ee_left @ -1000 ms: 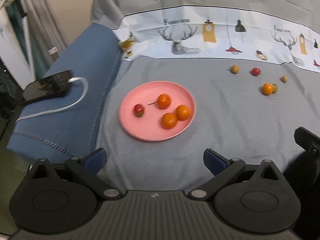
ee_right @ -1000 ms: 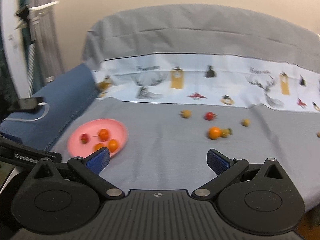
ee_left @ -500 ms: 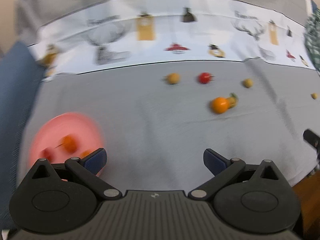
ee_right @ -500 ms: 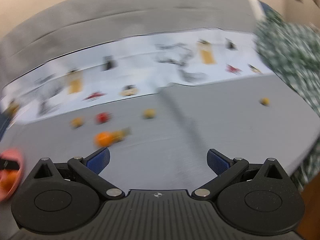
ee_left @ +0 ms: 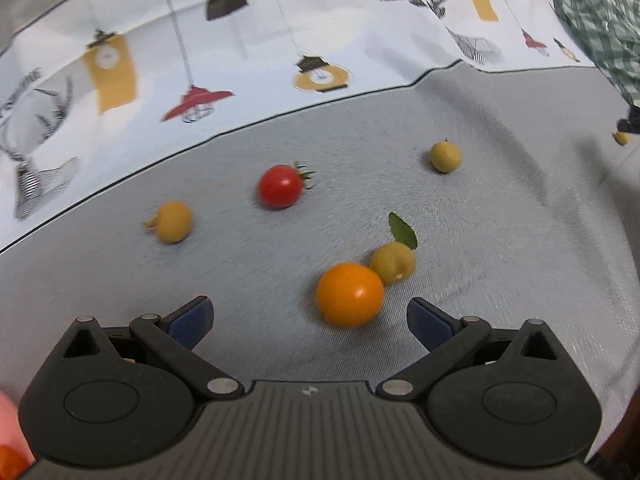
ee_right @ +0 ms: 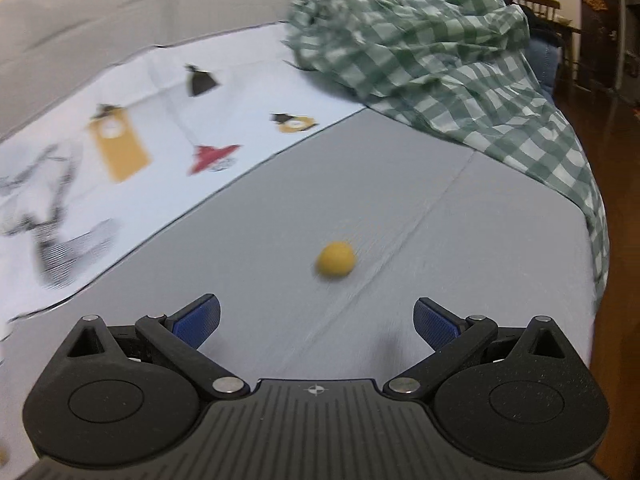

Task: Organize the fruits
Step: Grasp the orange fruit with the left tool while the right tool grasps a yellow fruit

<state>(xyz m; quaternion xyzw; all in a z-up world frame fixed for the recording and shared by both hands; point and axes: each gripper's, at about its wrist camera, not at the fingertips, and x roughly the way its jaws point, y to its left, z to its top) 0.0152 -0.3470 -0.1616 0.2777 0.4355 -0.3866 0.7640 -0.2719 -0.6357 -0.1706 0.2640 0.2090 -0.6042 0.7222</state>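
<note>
In the left wrist view my left gripper [ee_left: 310,318] is open and empty, low over the grey cloth. An orange tomato [ee_left: 349,294] lies just ahead between its fingers, touching a yellow fruit with a green leaf [ee_left: 392,262]. Farther off lie a red tomato [ee_left: 280,186] and two more yellow fruits [ee_left: 172,222] [ee_left: 445,156]. A sliver of the pink plate [ee_left: 7,420] shows at the bottom left. In the right wrist view my right gripper [ee_right: 316,318] is open and empty; a single yellow fruit [ee_right: 336,259] lies just ahead of it.
A white printed cloth band [ee_left: 240,40] runs along the back of the grey surface. A green checked cloth [ee_right: 460,60] is heaped at the right, near the surface's right edge [ee_right: 596,280]. Another small yellow fruit [ee_left: 621,137] lies far right.
Both grippers swung right and moved in close. The left one left the pink plate and now faces the loose fruits; the right one now faces the lone yellow fruit. Both stay open.
</note>
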